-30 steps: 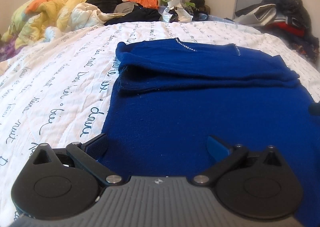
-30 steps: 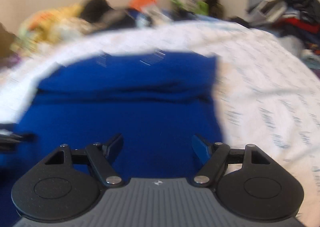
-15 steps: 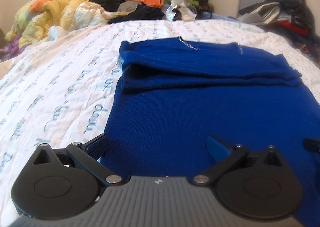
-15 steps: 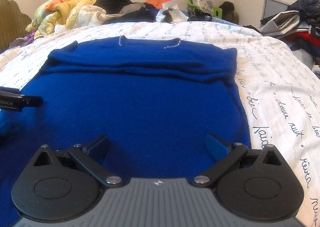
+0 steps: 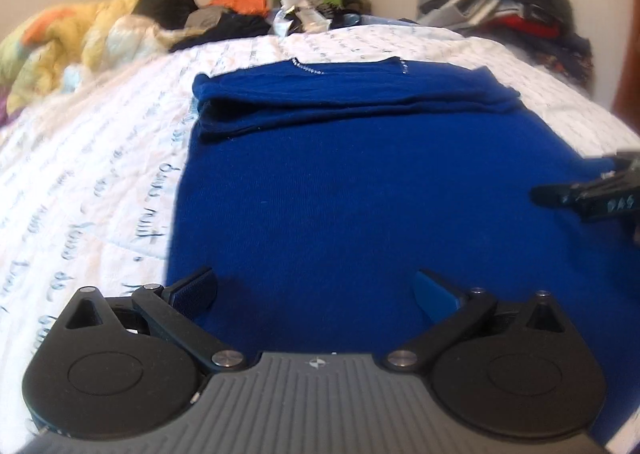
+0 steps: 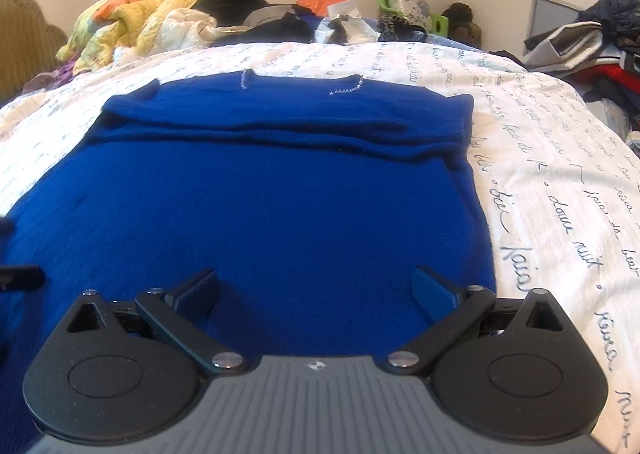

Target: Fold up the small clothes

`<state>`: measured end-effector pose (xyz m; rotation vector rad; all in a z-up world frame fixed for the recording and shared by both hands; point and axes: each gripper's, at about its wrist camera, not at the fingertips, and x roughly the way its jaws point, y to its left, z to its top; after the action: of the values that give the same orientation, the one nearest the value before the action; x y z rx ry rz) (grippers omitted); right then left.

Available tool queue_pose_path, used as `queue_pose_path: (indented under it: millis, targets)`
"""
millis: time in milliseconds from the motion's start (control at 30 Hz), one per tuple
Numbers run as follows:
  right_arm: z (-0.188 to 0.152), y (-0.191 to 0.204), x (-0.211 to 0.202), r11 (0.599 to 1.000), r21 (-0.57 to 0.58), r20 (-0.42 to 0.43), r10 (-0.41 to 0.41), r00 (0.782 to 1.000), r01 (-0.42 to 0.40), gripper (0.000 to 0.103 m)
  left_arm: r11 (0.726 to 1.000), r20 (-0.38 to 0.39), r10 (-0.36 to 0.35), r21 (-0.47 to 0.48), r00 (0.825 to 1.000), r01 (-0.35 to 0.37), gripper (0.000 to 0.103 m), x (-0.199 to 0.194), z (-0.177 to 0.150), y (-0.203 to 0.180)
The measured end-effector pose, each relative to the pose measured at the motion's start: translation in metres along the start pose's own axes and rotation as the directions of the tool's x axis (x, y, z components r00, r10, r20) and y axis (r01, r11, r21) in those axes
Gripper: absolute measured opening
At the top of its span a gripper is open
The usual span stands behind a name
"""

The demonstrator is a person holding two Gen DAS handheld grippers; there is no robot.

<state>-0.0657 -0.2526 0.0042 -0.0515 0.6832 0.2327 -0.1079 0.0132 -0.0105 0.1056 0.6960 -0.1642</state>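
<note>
Knitwear like this blue sweater (image 6: 280, 213) is soft and floppy, so with left gripper (image 5: 316, 290) and right gripper (image 6: 316, 288) both gaping empty, we'd pinch its two hem corners at the bed's (image 6: 560, 157) near edge.

The blue sweater's (image 6: 280, 213) near hem is hidden under both gripper bodies. The left wrist view is smeared, so the bedspread's (image 5: 100, 173) script is unreadable. The right gripper (image 5: 592, 193) is cut off by that picture's edge.

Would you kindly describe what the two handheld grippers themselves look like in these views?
Both match: the left gripper and right gripper have a ribbed grey body bearing a small white emblem, two round black discs, black link arms with silver pins, and blue-padded fingers. No cables or sleeves show.
</note>
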Motion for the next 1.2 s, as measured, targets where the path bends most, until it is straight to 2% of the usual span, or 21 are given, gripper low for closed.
queue_pose_path:
  millis: [100, 167, 200, 267, 333, 433, 467, 500, 533, 567, 633, 700, 767, 833, 867, 933, 967, 1067, 1100, 1133, 1200]
  targets:
    - [0.000, -0.003, -0.005, 1.000, 0.007, -0.025, -0.013, 1.000, 0.013, 0.103, 1.000, -0.040, 0.004, -0.028, 0.999, -0.005, 0.103, -0.005, 0.002, 0.013]
    - [0.016, -0.007, -0.005, 1.000, 0.023, -0.063, 0.021, 0.998, -0.020, 0.103, 1.000, -0.020, -0.018, 0.007, 1.000, 0.018, 0.103, -0.002, 0.018, 0.012]
    - [0.026, -0.011, -0.006, 0.998, 0.047, -0.040, 0.034, 0.999, -0.032, 0.103, 0.999, 0.004, -0.021, 0.037, 1.000, 0.020, 0.103, 0.004, 0.029, 0.010]
    - [0.050, -0.017, 0.000, 0.995, 0.092, 0.029, 0.036, 0.999, -0.038, 0.103, 0.996, 0.042, -0.016, 0.092, 0.999, 0.012, 0.103, 0.026, 0.055, 0.001]
    - [0.075, -0.020, 0.019, 0.995, 0.096, 0.049, 0.016, 0.999, -0.020, 0.103, 0.995, 0.043, -0.008, 0.099, 0.999, 0.004, 0.103, 0.061, 0.080, -0.003]
    - [0.097, -0.022, 0.065, 0.997, 0.056, -0.002, -0.045, 0.999, 0.045, 0.103, 0.995, -0.035, 0.060, 0.087, 0.998, -0.057, 0.103, 0.116, 0.106, -0.003]
    - [0.097, -0.022, 0.080, 0.997, 0.027, -0.043, -0.070, 0.997, 0.071, 0.103, 0.999, -0.023, 0.031, 0.039, 0.999, -0.030, 0.103, 0.122, 0.108, 0.005]
    - [0.091, -0.025, 0.091, 0.996, 0.007, -0.099, -0.084, 0.992, 0.085, 0.103, 1.000, -0.038, 0.001, -0.002, 0.999, -0.001, 0.103, 0.126, 0.108, 0.015]
    - [0.079, -0.034, 0.088, 0.997, 0.059, -0.049, -0.038, 0.998, 0.041, 0.103, 1.000, -0.022, 0.002, 0.010, 1.000, -0.002, 0.103, 0.125, 0.104, 0.019]
    - [0.069, -0.039, 0.083, 0.999, 0.031, -0.011, -0.031, 0.999, 0.032, 0.103, 1.000, 0.004, 0.002, 0.025, 1.000, -0.002, 0.103, 0.121, 0.098, 0.023]
    - [0.060, -0.049, 0.078, 0.999, 0.038, -0.018, -0.022, 1.000, 0.023, 0.103, 1.000, -0.004, -0.010, -0.015, 1.000, 0.010, 0.103, 0.118, 0.094, 0.037]
    - [0.059, -0.050, 0.083, 0.999, 0.033, -0.015, -0.019, 1.000, 0.020, 0.103, 1.000, -0.002, 0.008, -0.009, 1.000, -0.008, 0.103, 0.117, 0.094, 0.037]
    - [0.063, -0.050, 0.089, 0.999, 0.025, -0.029, -0.025, 0.999, 0.026, 0.103, 0.997, -0.012, 0.069, -0.026, 0.998, -0.070, 0.103, 0.110, 0.097, 0.037]
    - [0.072, -0.045, 0.083, 0.996, 0.060, -0.059, -0.066, 0.996, 0.069, 0.103, 0.995, -0.007, 0.094, -0.024, 0.996, -0.094, 0.093, 0.090, 0.094, 0.028]
    - [0.076, -0.039, 0.073, 0.993, 0.093, -0.039, -0.071, 0.997, 0.074, 0.103, 0.997, 0.010, 0.067, -0.034, 0.998, -0.066, 0.096, 0.080, 0.093, 0.025]
    - [0.078, -0.024, 0.057, 0.991, 0.132, 0.019, 0.007, 1.000, -0.009, 0.103, 0.998, 0.038, 0.003, -0.067, 0.999, -0.001, 0.102, 0.060, 0.087, 0.015]
    - [0.077, -0.016, 0.057, 0.991, 0.129, 0.013, 0.039, 0.999, -0.040, 0.103, 0.997, 0.035, -0.021, -0.067, 0.999, 0.023, 0.102, 0.056, 0.084, 0.009]
    - [0.065, 0.014, 0.076, 0.999, 0.032, -0.090, 0.019, 0.996, -0.016, 0.103, 0.999, -0.030, -0.038, -0.020, 0.999, 0.038, 0.102, 0.058, 0.064, -0.006]
    - [0.057, 0.020, 0.078, 1.000, -0.017, -0.069, -0.010, 0.998, 0.009, 0.103, 1.000, -0.031, -0.023, 0.006, 0.999, 0.024, 0.103, 0.060, 0.054, -0.007]
    - [0.048, 0.021, 0.073, 0.999, -0.037, -0.036, -0.004, 0.999, 0.002, 0.103, 1.000, 0.009, -0.021, 0.013, 1.000, 0.021, 0.103, 0.053, 0.045, -0.002]
    - [0.034, 0.006, 0.061, 1.000, -0.025, -0.018, 0.018, 1.000, -0.018, 0.103, 1.000, -0.005, -0.004, 0.000, 1.000, 0.004, 0.103, 0.042, 0.036, 0.012]
